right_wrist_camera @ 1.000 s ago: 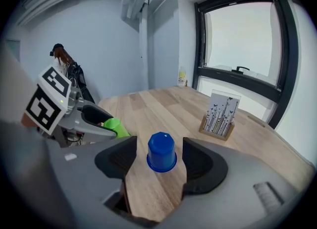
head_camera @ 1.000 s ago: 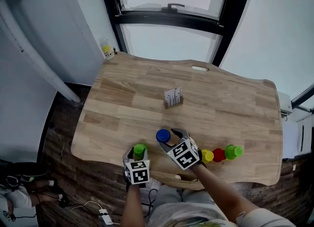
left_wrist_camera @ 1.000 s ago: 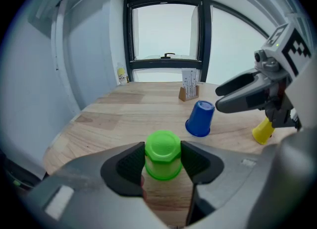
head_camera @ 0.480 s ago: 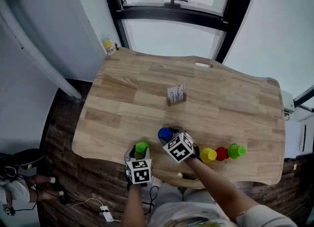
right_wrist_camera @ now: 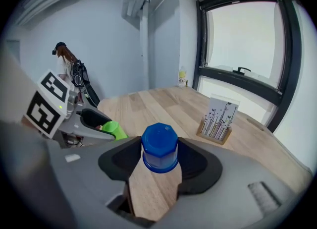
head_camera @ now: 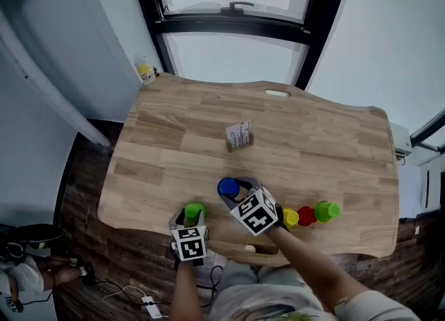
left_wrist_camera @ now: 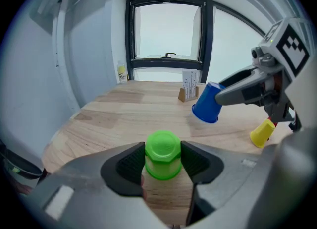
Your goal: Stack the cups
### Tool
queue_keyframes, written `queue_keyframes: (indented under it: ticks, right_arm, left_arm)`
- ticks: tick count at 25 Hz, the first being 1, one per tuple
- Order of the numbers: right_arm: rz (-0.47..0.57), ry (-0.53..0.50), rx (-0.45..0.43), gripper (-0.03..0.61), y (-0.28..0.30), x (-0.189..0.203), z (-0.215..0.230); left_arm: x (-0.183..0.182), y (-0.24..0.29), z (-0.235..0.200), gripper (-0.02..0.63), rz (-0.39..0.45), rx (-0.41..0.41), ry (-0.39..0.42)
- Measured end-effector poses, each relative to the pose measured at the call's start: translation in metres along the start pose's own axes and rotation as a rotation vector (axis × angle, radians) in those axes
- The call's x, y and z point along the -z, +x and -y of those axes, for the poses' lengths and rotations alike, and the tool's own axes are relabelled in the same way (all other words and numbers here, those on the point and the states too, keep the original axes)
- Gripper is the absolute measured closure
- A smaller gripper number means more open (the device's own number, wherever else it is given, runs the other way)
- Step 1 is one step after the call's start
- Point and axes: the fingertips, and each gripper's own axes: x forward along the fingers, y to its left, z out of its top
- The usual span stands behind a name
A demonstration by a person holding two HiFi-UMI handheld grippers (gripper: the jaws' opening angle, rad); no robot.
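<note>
An upturned light green cup point(head_camera: 195, 210) point(left_wrist_camera: 162, 154) stands near the table's front edge, and my left gripper point(head_camera: 194, 214) point(left_wrist_camera: 162, 162) is shut on it. To its right my right gripper point(head_camera: 233, 189) point(right_wrist_camera: 159, 156) is shut on an upturned blue cup point(head_camera: 228, 187) point(right_wrist_camera: 159, 147); its jaws have just been closing with that cup between them. In the left gripper view the blue cup point(left_wrist_camera: 207, 103) hangs tilted a little above the wood. A yellow cup point(head_camera: 290, 218) point(left_wrist_camera: 261, 133), a red cup point(head_camera: 306, 216) and a second green cup point(head_camera: 327, 211) lie in a row to the right.
A card holder point(head_camera: 239, 135) point(right_wrist_camera: 216, 119) stands mid-table on the wooden table point(head_camera: 313, 146). A small yellow-capped bottle point(head_camera: 144, 73) sits at the far left corner under the window. A person point(right_wrist_camera: 64, 64) stands far back in the room.
My right gripper's jaws closed from wide round the blue cup onto it, and the cup now hangs tilted off the wood. The left gripper kept its hold on the green cup.
</note>
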Motion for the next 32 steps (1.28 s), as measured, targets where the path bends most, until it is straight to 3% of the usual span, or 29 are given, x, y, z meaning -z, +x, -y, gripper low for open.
queue_keyframes:
  ticks: [9, 15, 32]
  right_arm:
    - [0.190, 0.070, 0.065, 0.347, -0.100, -0.030, 0.017]
    - [0.279, 0.123, 0.127, 0.347, -0.160, -0.028, 0.030]
    - [0.319, 0.233, 0.280, 0.347, -0.257, 0.032, 0.049]
  left_arm:
    - [-0.025, -0.014, 0.013, 0.377, 0.046, 0.029, 0.021]
    - [-0.048, -0.029, 0.027, 0.377, 0.095, 0.068, 0.044]
    - [-0.100, -0.085, 0.115, 0.377, 0.236, 0.226, 0.169]
